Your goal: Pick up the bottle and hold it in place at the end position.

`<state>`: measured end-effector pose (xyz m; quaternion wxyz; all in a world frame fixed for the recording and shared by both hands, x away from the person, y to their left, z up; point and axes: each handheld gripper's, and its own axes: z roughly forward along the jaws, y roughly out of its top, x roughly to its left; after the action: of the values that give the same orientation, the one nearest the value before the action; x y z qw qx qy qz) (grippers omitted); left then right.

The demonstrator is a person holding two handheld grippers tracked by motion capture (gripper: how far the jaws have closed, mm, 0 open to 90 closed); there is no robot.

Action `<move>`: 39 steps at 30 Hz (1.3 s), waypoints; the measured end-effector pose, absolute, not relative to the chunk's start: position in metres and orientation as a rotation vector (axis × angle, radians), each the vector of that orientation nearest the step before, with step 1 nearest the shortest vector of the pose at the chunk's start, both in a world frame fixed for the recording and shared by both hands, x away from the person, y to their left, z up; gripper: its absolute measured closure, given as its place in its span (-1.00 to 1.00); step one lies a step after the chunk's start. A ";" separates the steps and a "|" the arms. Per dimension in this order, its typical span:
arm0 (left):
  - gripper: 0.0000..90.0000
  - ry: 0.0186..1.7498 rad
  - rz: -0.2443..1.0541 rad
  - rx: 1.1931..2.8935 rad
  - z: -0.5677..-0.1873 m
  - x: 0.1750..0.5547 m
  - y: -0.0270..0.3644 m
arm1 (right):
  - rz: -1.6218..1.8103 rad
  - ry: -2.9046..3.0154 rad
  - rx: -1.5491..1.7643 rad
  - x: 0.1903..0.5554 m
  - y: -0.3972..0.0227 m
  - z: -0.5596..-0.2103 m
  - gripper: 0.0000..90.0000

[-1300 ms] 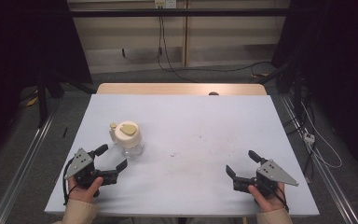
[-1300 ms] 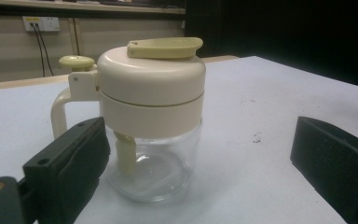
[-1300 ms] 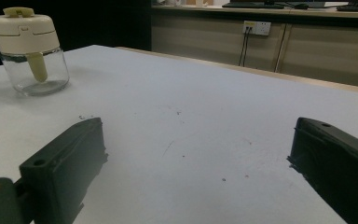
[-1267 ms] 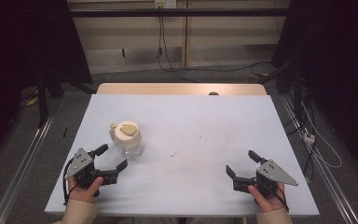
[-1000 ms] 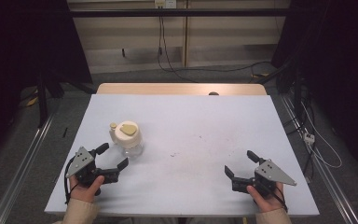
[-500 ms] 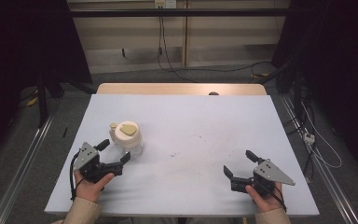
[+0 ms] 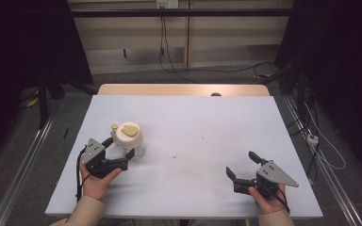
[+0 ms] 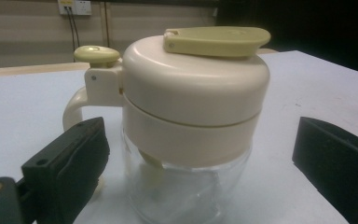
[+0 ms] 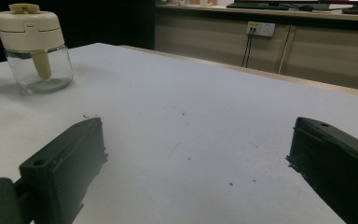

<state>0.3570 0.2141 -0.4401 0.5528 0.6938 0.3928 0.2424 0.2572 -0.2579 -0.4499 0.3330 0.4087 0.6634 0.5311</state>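
A clear glass jar with a cream lid, flip cap and side handle (image 7: 128,139) stands upright on the left half of the pale table (image 7: 207,122). My left gripper (image 7: 119,148) is open, with its jaws on either side of the jar (image 8: 193,126) but not touching it. The jar's lower glass body sits between the two black fingers (image 8: 67,161). My right gripper (image 7: 243,165) rests open near the front right of the table, nothing between its jaws. From the right gripper view (image 9: 196,186) the jar (image 9: 32,46) appears far off at the upper left.
Small dark specks (image 7: 175,155) mark the table's middle. A wooden strip (image 7: 184,89) runs along the far edge. Cables (image 7: 169,52) hang down the back wall, and a metal rail (image 7: 23,165) borders the floor at left.
My left gripper has moved forward and to the right, bringing its open jaws around the jar. The right gripper has shifted slightly left. The jar has not moved.
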 end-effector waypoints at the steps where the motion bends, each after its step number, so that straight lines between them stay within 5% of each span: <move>1: -0.93 0.933 0.568 1.639 -0.440 0.358 0.213 | 1.389 1.732 1.068 0.257 -0.258 -0.450 -0.94; 39: -0.91 1.033 0.649 1.639 -0.449 0.384 0.183 | 1.391 1.725 1.064 0.257 -0.259 -0.449 -0.93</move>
<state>0.3844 0.1827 -0.4489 0.5222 0.6841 0.4313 0.2710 0.2568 -0.2593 -0.4492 0.3351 0.4078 0.6611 0.5333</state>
